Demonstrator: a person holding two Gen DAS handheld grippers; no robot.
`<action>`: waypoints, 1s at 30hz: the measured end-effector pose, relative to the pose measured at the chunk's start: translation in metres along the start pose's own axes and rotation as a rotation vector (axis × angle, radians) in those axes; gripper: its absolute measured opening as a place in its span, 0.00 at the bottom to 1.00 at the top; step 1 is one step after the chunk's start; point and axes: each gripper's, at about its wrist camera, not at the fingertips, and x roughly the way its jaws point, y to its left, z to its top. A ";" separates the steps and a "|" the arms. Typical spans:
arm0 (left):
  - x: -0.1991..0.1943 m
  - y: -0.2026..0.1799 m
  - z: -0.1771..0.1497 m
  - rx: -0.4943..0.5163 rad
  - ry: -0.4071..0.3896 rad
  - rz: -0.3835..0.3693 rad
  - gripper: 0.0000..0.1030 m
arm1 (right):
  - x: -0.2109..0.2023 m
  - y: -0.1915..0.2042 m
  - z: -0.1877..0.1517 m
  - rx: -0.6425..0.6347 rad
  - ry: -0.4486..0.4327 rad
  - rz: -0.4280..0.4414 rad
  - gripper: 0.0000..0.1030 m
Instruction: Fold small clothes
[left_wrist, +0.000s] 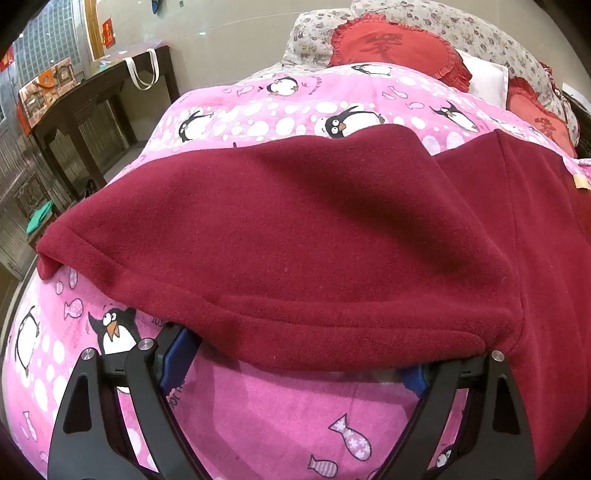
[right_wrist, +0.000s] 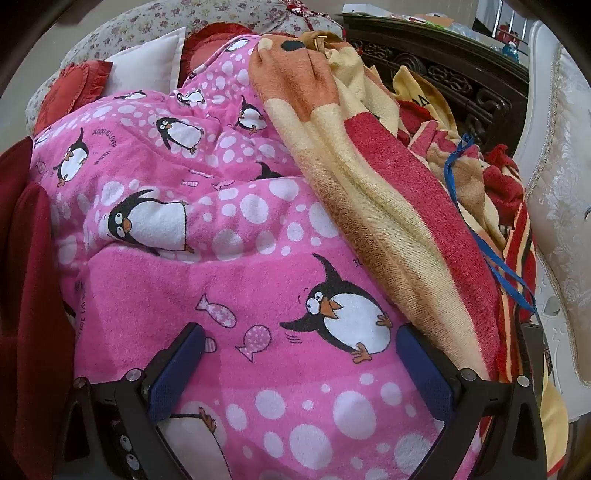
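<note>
A dark red fleece garment (left_wrist: 295, 229) lies spread on a pink penguin-print towel (left_wrist: 280, 413) that covers the bed. My left gripper (left_wrist: 295, 365) is open, its blue pads (left_wrist: 177, 358) wide apart at the garment's near hem, whose edge drapes over the fingertips. In the right wrist view the garment shows only as a dark red strip (right_wrist: 29, 280) at the far left. My right gripper (right_wrist: 301, 363) is open and empty over the pink towel (right_wrist: 229, 280), well right of the garment.
Red cushions (left_wrist: 399, 55) and floral pillows (left_wrist: 480, 33) lie at the bed's head. A dark wooden side table (left_wrist: 92, 110) stands left of the bed. Orange, cream and red striped towels (right_wrist: 388, 192) are piled to the right, with a carved headboard (right_wrist: 461, 85) behind.
</note>
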 end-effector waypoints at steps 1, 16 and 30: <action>0.000 0.000 0.000 0.000 0.000 0.000 0.87 | 0.000 0.000 0.000 0.000 0.000 0.000 1.00; 0.000 0.000 0.000 0.001 0.000 0.001 0.87 | 0.000 0.000 0.000 0.001 -0.001 0.000 1.00; 0.001 0.003 0.001 0.002 0.000 0.003 0.87 | 0.000 0.001 0.000 0.001 -0.003 -0.002 1.00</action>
